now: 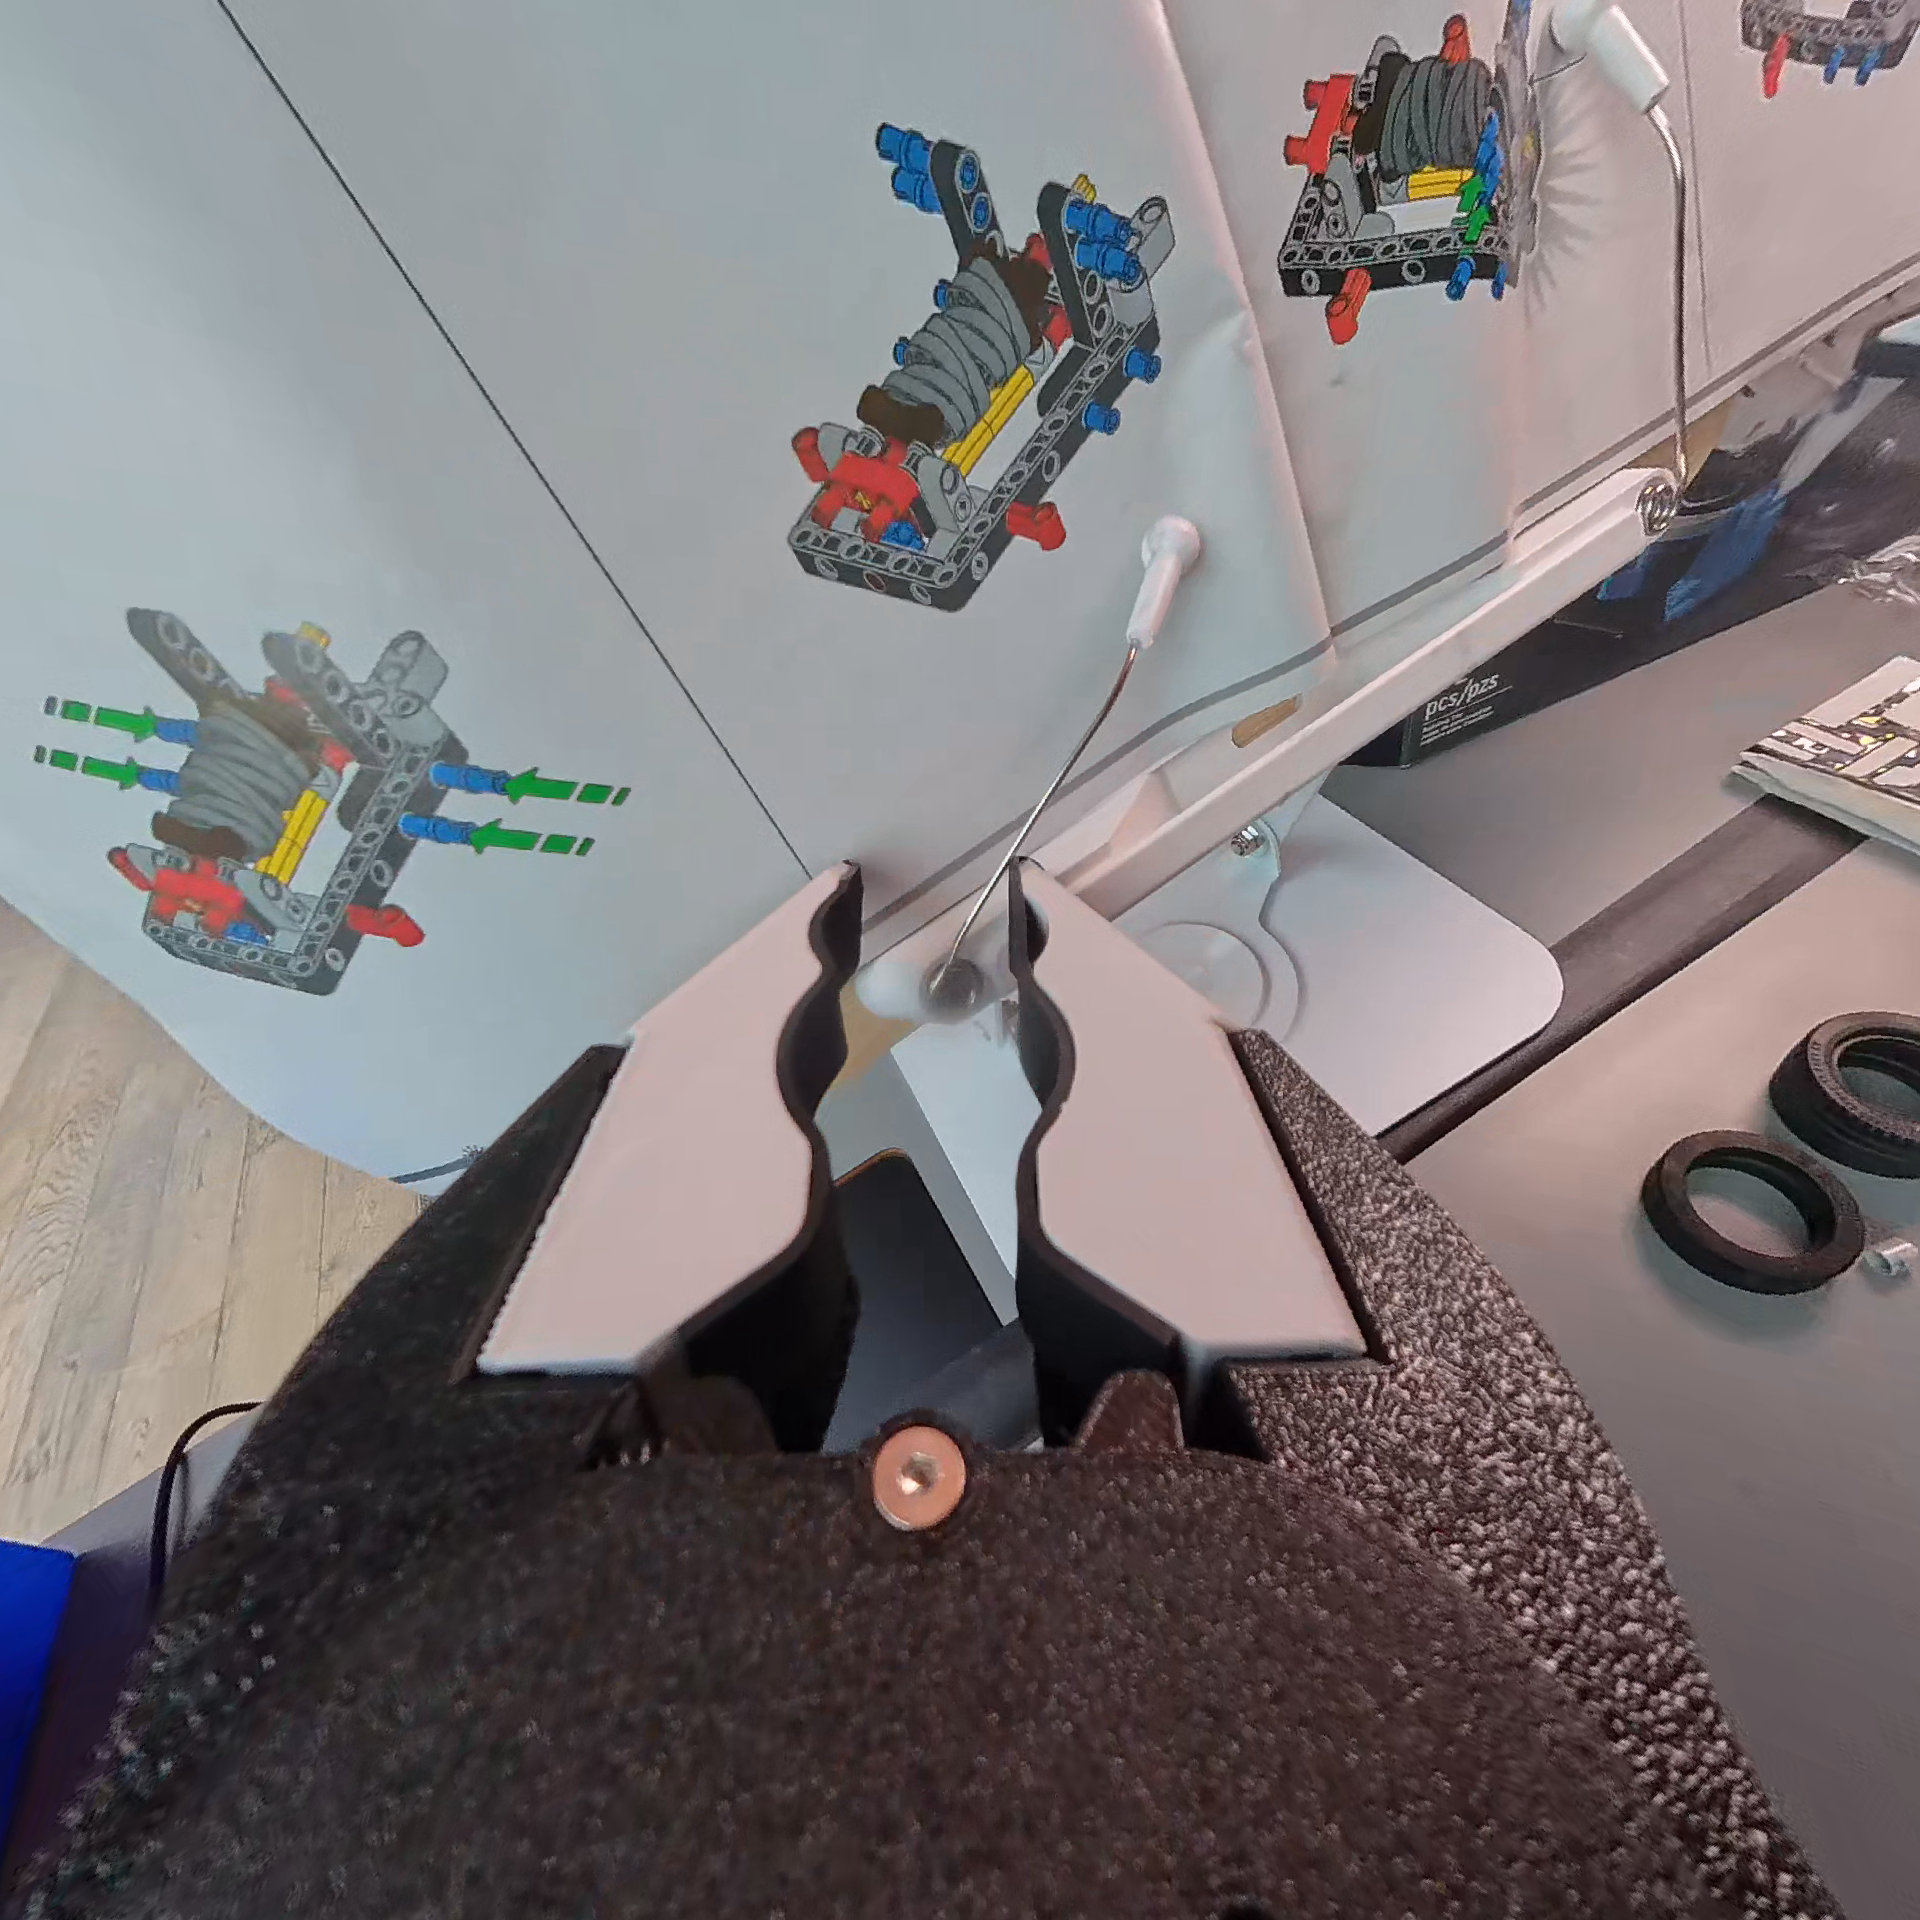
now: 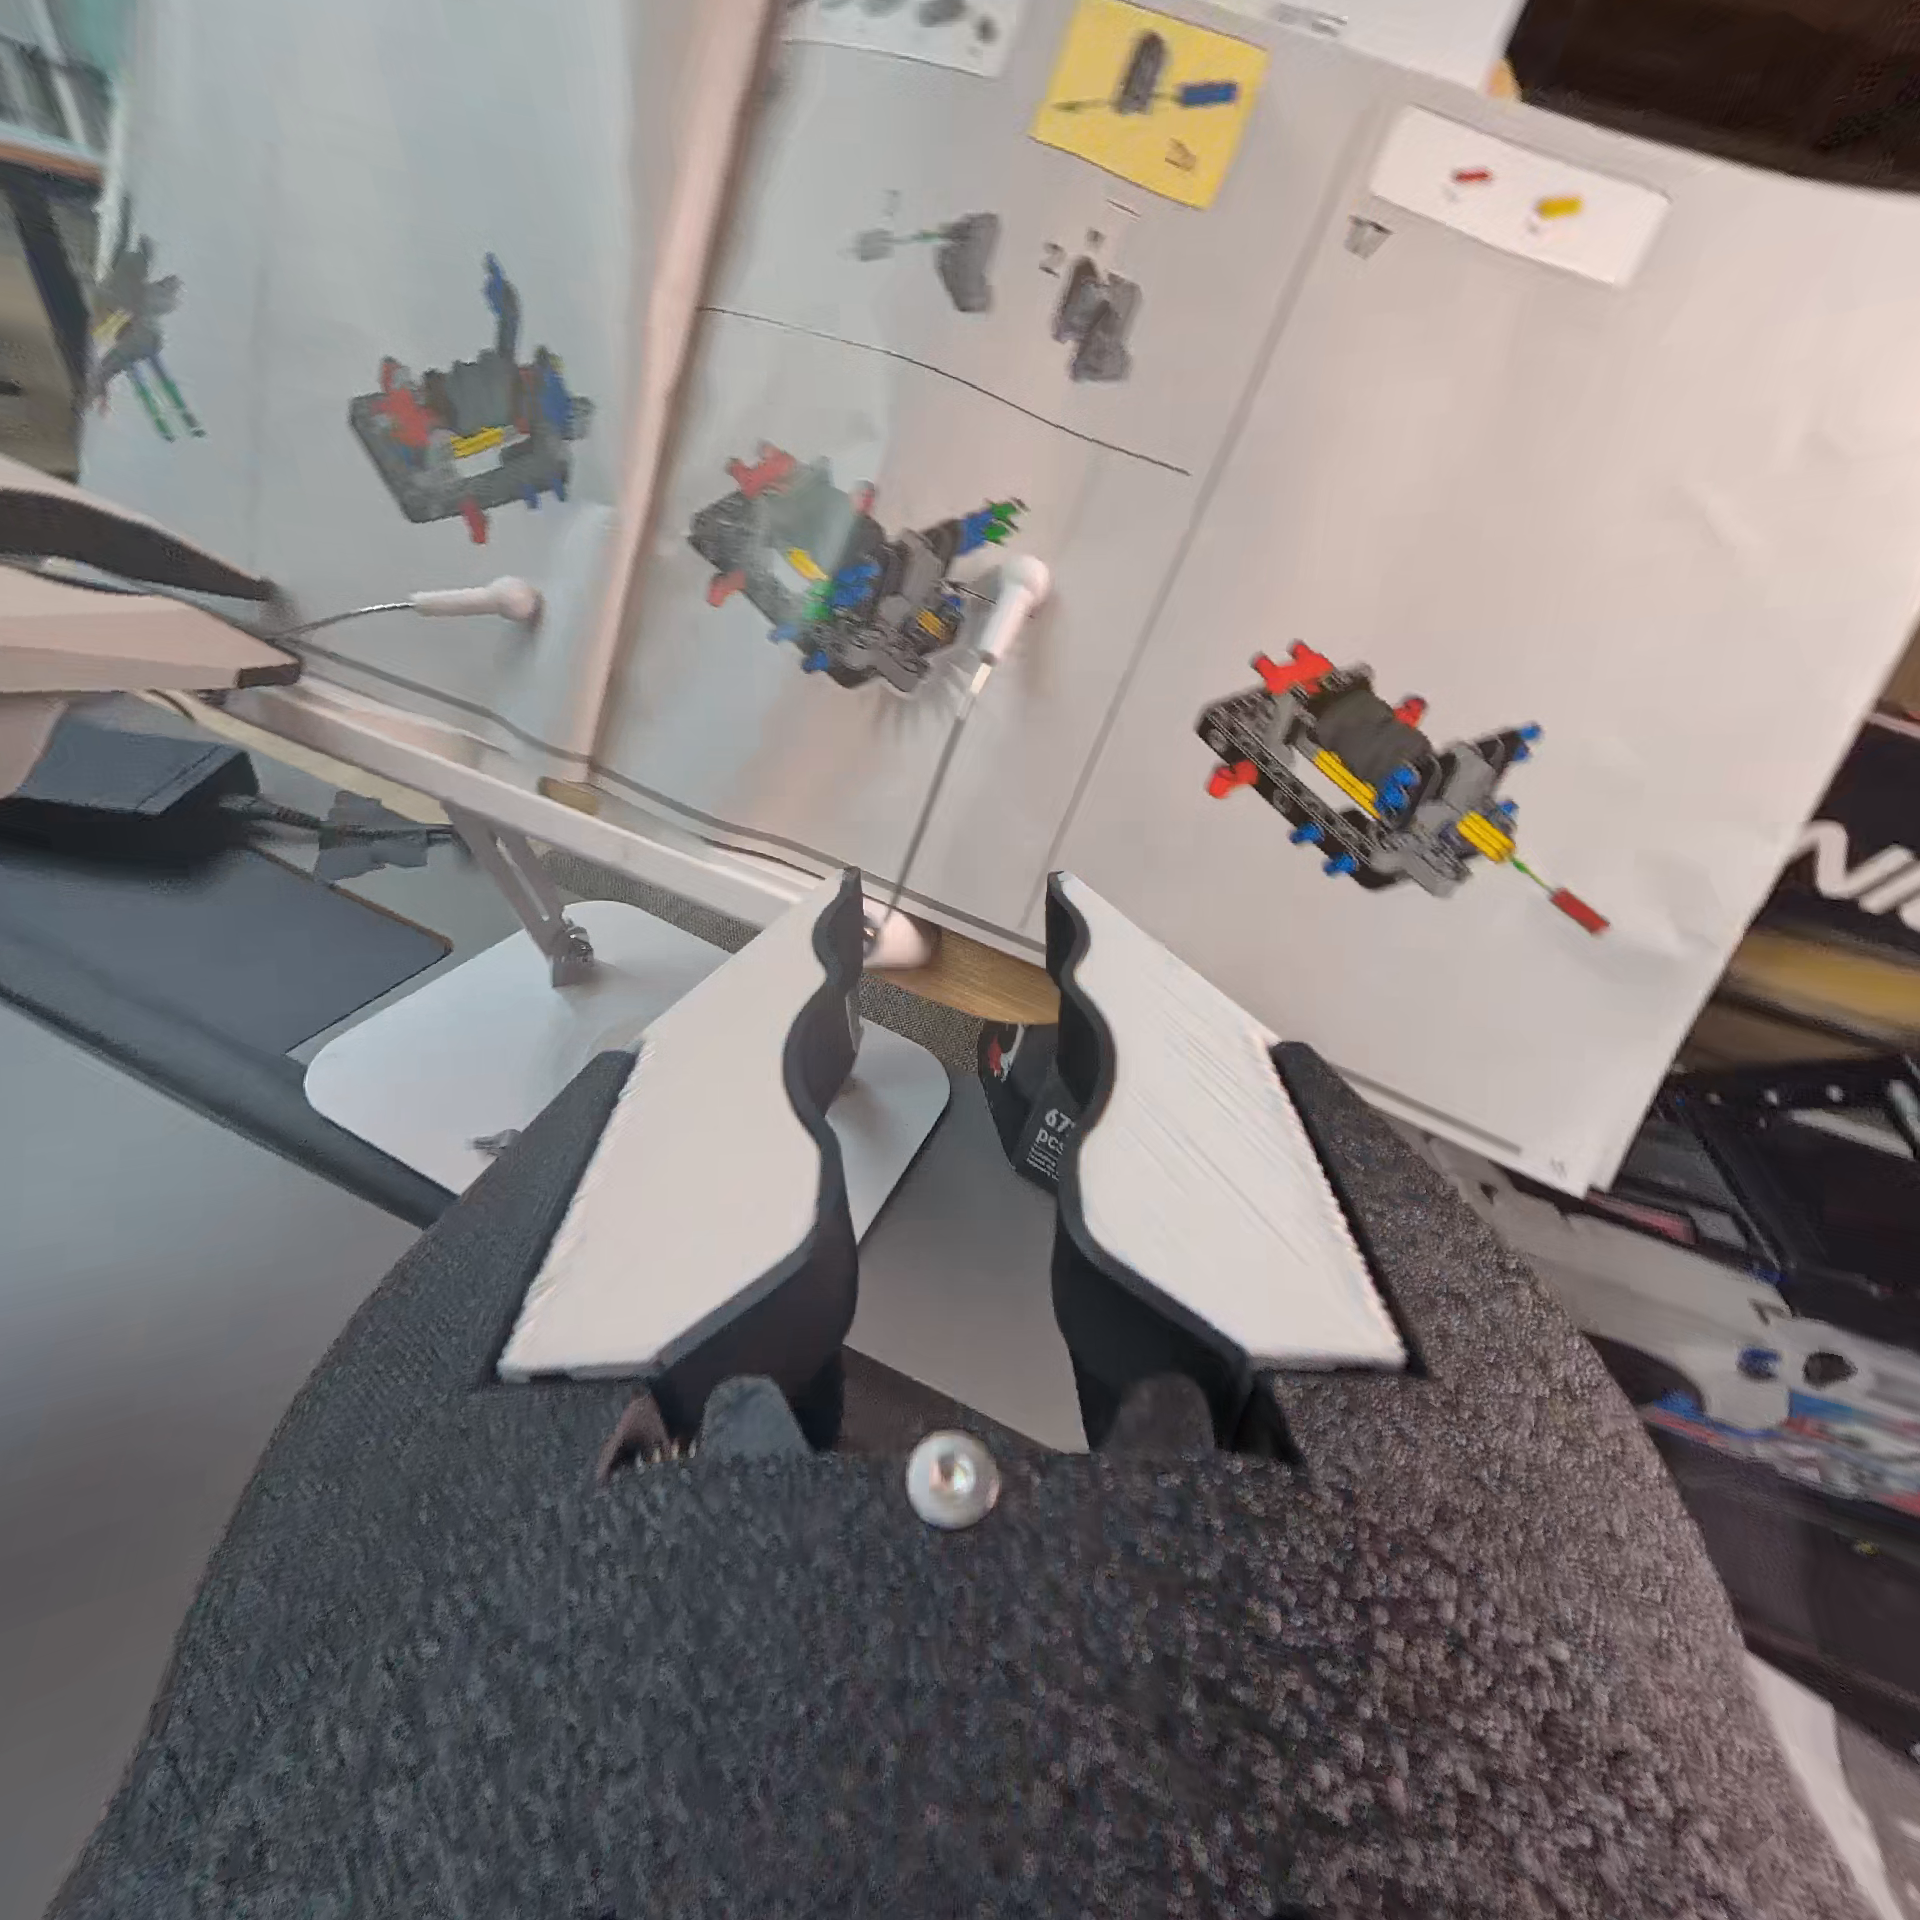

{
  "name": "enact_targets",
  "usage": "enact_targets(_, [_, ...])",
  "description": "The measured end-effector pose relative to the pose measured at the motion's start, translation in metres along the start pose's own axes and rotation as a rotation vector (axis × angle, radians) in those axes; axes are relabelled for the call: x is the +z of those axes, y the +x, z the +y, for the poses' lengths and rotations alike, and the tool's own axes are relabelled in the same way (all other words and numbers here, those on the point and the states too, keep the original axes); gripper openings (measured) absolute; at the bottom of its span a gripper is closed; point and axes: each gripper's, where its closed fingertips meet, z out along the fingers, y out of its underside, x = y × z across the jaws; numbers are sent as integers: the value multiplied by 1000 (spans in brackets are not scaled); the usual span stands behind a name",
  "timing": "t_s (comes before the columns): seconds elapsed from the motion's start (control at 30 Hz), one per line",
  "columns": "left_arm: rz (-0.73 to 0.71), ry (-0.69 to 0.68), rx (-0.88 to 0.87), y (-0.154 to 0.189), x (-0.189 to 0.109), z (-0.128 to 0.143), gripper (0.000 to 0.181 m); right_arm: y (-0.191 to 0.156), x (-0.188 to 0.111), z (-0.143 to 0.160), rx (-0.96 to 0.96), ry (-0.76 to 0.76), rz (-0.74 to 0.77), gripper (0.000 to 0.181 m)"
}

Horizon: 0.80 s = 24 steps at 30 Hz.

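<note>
Left gripper (image 1: 935, 883) jaws spread, page-holder wire (image 1: 1039, 800) seen between tips, slanting up-right | right gripper (image 2: 951, 894) jaws spread beside second wire (image 2: 925, 810) | instruction booklet (image 1: 520, 312) propped on white stand (image 1: 1403, 914), page edges cut off, right view blurred

Both wrist views closely face the instruction booklet (image 1: 520, 416) from opposite sides.

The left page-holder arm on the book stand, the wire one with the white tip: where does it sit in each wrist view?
Left wrist view: the left page-holder arm rises from between the left gripper's open fingertips, up to the page, centre frame.
Right wrist view: it lies at left, tip on the page, beside the left gripper entering there.
Shared landmark: the stand's white base plate.
</note>
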Motion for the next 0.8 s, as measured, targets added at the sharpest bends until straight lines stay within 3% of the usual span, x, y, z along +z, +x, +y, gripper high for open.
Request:
enact_targets(0.03, [2,-6,2,0,0,0,28,14,-3,9,74,-5,24,35])
enact_targets(0.23, [2,-19,27,-2,3,-1,27,31,1,55,354,-32,10,50])
enact_targets(0.4, [15,-21,39,-5,5,0,26,28,23,53,456,-1,-79,64])
enact_targets(0.47, [23,-23,21,-7,6,1,26,20,31,50,501,-8,-138,60])
enact_targets(0.53, [31,-17,12,-7,6,1,25,14,31,48,502,-1,-150,44])
enact_targets(0.8, [-2,9,-10,-5,1,-3,28,16,29,51,488,-25,-92,38])
